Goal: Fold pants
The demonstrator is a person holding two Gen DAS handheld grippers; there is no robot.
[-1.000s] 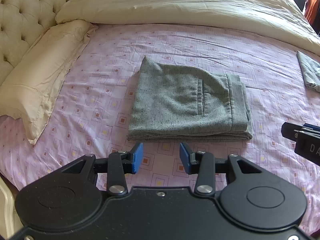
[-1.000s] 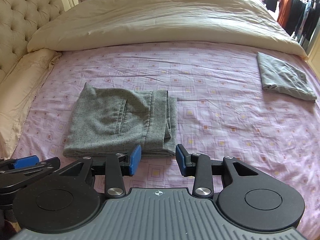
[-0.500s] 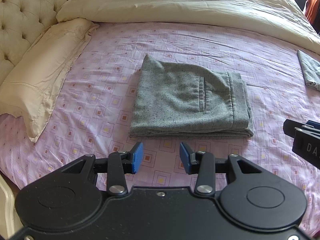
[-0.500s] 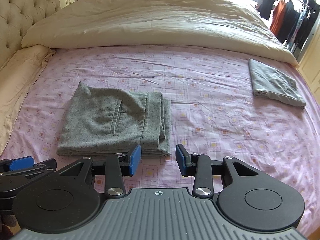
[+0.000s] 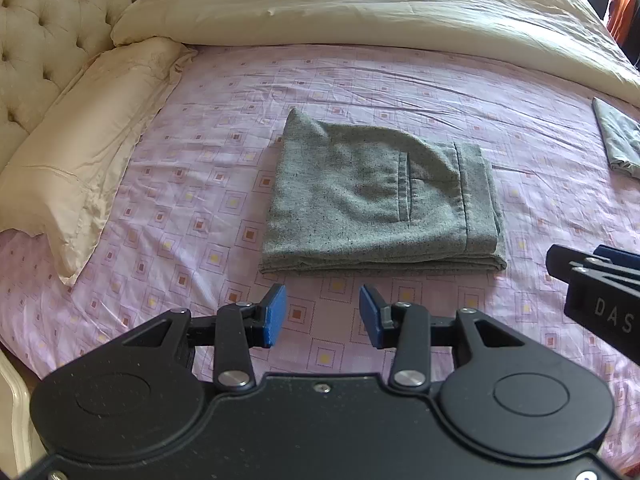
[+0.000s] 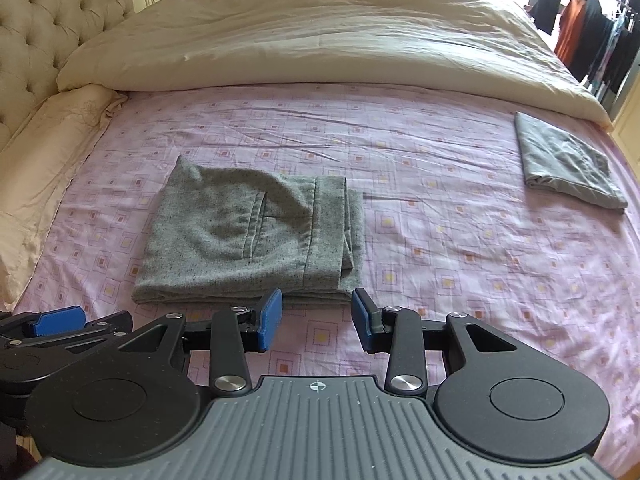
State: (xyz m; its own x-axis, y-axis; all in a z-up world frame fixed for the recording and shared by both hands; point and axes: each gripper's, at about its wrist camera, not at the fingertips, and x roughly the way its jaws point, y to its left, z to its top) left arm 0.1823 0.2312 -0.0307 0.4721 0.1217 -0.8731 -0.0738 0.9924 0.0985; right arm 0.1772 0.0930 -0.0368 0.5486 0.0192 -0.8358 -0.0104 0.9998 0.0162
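Grey speckled pants lie folded into a flat rectangle on the pink patterned bed sheet, back pocket facing up. My left gripper hovers just in front of the fold's near edge, open, with only sheet between its blue pads. My right gripper hangs open near the pants' front right corner, holding nothing. The right gripper also shows at the right edge of the left wrist view, and the left gripper at the lower left of the right wrist view.
A second folded grey garment lies at the far right of the bed. A cream duvet is heaped along the back, a cream pillow and tufted headboard at the left. Clothes hang on a rack at the far right.
Both views have pulled back slightly from the folded pants, which now sit a little farther from the pads. The pants lie unchanged and both grippers stay open.
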